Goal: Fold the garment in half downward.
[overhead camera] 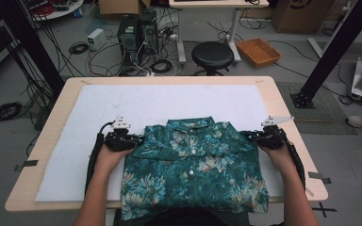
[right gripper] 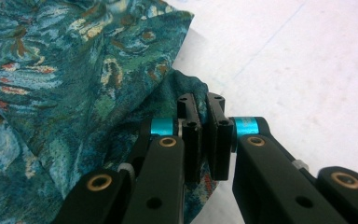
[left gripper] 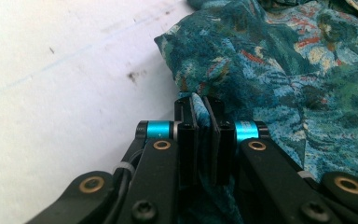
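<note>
A teal floral button-up shirt [overhead camera: 193, 165] lies face up on the white mat [overhead camera: 99, 117], folded to a narrow rectangle with its collar pointing away from me. My left gripper [overhead camera: 133, 141] is shut on the shirt's left shoulder edge; in the left gripper view the shirt [left gripper: 284, 70] has a fold of its fabric pinched between the jaws of that gripper [left gripper: 200, 105]. My right gripper [overhead camera: 252, 136] is shut on the right shoulder edge; the right gripper view shows the shirt [right gripper: 65, 70] running into the closed jaws of this gripper [right gripper: 204, 103].
The mat covers a light wooden table [overhead camera: 283, 108]. The shirt's hem hangs over the near table edge. Behind the table stand a black stool [overhead camera: 212, 54], computer towers [overhead camera: 136, 30], loose cables and an orange basket [overhead camera: 258, 51]. Black frame posts [overhead camera: 332, 52] flank the table.
</note>
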A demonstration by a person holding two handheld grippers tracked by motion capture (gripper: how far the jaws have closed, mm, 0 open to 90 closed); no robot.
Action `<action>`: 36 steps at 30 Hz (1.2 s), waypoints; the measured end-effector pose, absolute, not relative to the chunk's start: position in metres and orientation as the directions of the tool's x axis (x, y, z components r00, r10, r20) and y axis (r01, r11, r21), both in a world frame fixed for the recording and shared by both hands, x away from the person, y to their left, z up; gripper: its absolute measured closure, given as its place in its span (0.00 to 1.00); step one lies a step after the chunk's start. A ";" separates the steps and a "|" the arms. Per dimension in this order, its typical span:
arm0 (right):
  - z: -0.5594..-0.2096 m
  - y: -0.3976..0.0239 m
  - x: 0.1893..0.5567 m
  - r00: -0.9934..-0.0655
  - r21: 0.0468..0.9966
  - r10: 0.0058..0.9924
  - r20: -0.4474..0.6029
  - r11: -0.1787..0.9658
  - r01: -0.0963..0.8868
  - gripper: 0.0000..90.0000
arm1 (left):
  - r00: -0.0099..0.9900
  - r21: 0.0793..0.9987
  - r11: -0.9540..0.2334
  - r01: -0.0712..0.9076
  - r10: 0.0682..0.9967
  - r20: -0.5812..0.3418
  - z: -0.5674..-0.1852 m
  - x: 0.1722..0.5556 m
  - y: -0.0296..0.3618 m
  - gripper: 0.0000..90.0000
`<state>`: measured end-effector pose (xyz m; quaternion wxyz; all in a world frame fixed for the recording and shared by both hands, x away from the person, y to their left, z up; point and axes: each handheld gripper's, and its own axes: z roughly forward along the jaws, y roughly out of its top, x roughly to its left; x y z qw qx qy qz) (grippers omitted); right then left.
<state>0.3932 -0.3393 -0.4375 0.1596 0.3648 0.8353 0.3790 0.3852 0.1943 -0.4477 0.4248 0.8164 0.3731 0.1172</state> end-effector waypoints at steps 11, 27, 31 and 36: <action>-0.439 -0.350 0.414 -0.651 0.745 0.759 0.005 0.432 0.509 0.97 | 0.680 0.765 -0.375 0.524 0.725 -0.111 -0.446 0.413 0.178 0.93; -0.433 -0.347 0.443 -0.635 0.719 0.772 -0.009 0.447 0.532 0.96 | 0.656 0.755 -0.337 0.562 0.737 -0.159 -0.446 0.433 0.180 0.92; -0.437 -0.350 0.439 -0.631 0.722 0.776 0.009 0.432 0.541 0.95 | 0.623 0.758 -0.335 0.560 0.773 -0.118 -0.441 0.431 0.181 0.74; -0.428 -0.357 0.433 -0.597 0.757 0.802 0.023 0.376 0.535 0.74 | 0.591 0.810 -0.255 0.528 0.795 -0.135 -0.432 0.429 0.187 0.59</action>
